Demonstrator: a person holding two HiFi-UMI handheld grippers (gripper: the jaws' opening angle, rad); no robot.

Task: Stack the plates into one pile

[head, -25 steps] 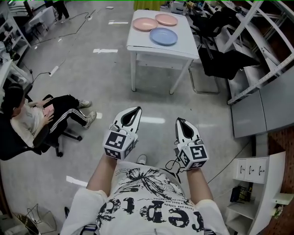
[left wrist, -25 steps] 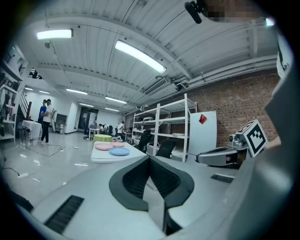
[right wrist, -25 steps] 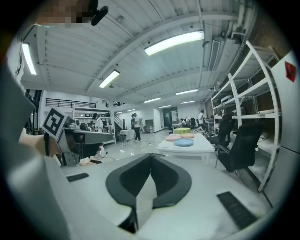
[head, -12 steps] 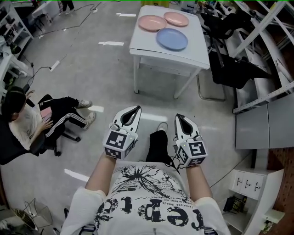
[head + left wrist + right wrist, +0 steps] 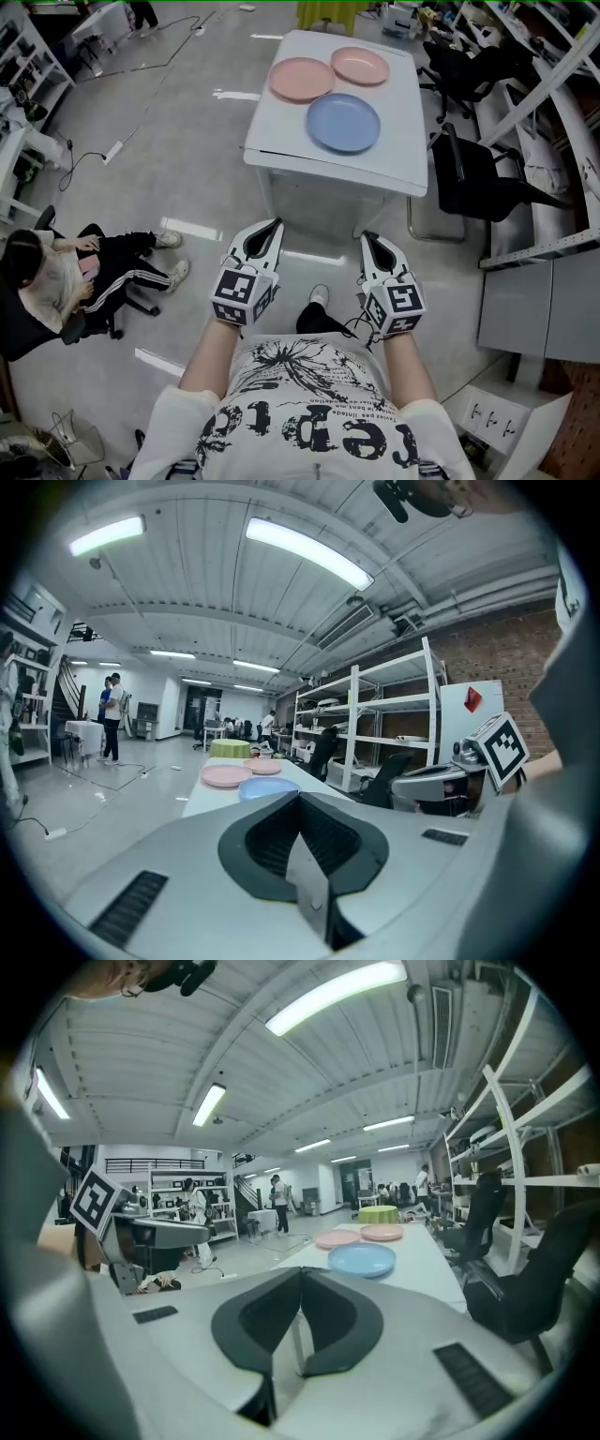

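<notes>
Three plates lie apart on a white table (image 5: pixel 403 169) ahead of me. A blue plate (image 5: pixel 343 122) is nearest, a pink plate (image 5: pixel 301 79) lies behind it to the left, and a second pink plate (image 5: pixel 360 65) sits at the back right. My left gripper (image 5: pixel 275 224) and right gripper (image 5: pixel 366 237) are both shut and empty, held side by side in front of my chest, short of the table's near edge. The blue plate (image 5: pixel 362 1259) and both pink plates (image 5: pixel 337 1238) also show in the right gripper view, and the left gripper view shows the blue plate (image 5: pixel 265 787).
A black office chair (image 5: pixel 478 178) stands right of the table, with white shelving (image 5: pixel 548 141) beyond it. A seated person (image 5: pixel 56 272) is at the left on the grey floor. A round green table (image 5: pixel 328 13) stands past the far end.
I have walked toward the table, which has grown larger and come down in the head view. Both grippers stay shut in the same pose in front of me.
</notes>
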